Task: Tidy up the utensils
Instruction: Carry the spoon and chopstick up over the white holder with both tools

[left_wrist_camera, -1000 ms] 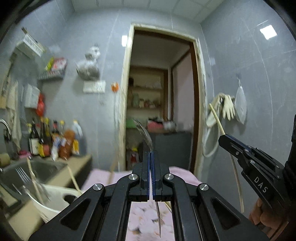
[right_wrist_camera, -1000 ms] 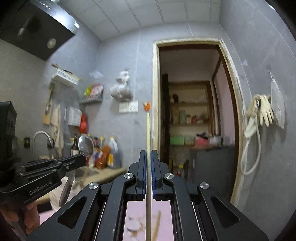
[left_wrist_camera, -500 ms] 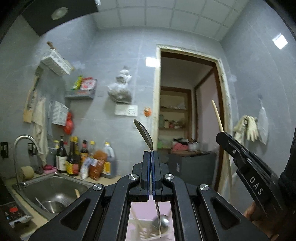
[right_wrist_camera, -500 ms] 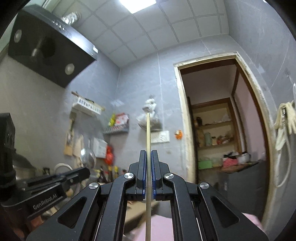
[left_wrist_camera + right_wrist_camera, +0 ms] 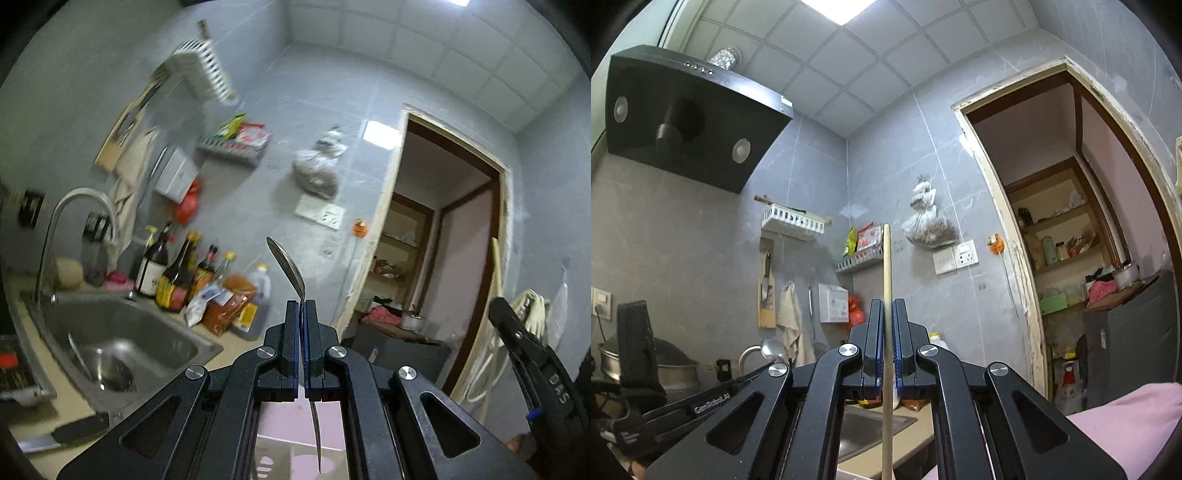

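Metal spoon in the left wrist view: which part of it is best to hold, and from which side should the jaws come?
The thin handle just below the bowl, where the left gripper holds the metal spoon now. The jaws close from the two sides onto the narrow neck, with the bowl standing above the fingertips and the handle running back between the fingers. The flat, slim neck suits a pinch better than the wide, curved bowl.
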`<state>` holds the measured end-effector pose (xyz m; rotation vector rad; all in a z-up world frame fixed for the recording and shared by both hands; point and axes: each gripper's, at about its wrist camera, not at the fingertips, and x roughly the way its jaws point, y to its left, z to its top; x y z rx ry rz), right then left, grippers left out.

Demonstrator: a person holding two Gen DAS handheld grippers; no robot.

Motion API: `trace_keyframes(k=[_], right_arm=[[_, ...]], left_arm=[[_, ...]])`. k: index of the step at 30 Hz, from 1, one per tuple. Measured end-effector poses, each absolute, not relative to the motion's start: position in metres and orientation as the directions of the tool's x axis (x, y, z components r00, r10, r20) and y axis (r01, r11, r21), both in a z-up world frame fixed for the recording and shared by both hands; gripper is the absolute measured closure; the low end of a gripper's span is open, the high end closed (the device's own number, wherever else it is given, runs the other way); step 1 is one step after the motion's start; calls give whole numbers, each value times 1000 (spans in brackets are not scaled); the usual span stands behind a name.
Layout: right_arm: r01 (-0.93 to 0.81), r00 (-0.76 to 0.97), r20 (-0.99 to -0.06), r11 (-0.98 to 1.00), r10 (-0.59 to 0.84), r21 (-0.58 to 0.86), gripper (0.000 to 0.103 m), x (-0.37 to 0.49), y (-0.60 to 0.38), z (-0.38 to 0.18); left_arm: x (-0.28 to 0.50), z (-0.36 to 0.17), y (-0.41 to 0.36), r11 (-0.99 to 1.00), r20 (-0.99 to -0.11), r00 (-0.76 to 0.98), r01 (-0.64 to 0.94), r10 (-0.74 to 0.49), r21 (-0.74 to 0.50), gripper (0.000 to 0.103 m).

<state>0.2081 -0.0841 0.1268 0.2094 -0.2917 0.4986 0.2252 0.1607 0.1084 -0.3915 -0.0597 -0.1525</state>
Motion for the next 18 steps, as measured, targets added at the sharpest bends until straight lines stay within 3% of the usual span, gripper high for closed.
trace_keyframes(k=[10, 18], right_arm=[[-495, 851, 291, 853, 436, 168, 100, 227, -78, 110], [-483, 863, 256, 860, 436, 164, 100, 237, -69, 102]], left_arm=[[246, 86, 161, 912, 33, 994, 109, -104, -395, 102], [256, 73, 156, 903, 3, 984, 166, -179, -397, 102]])
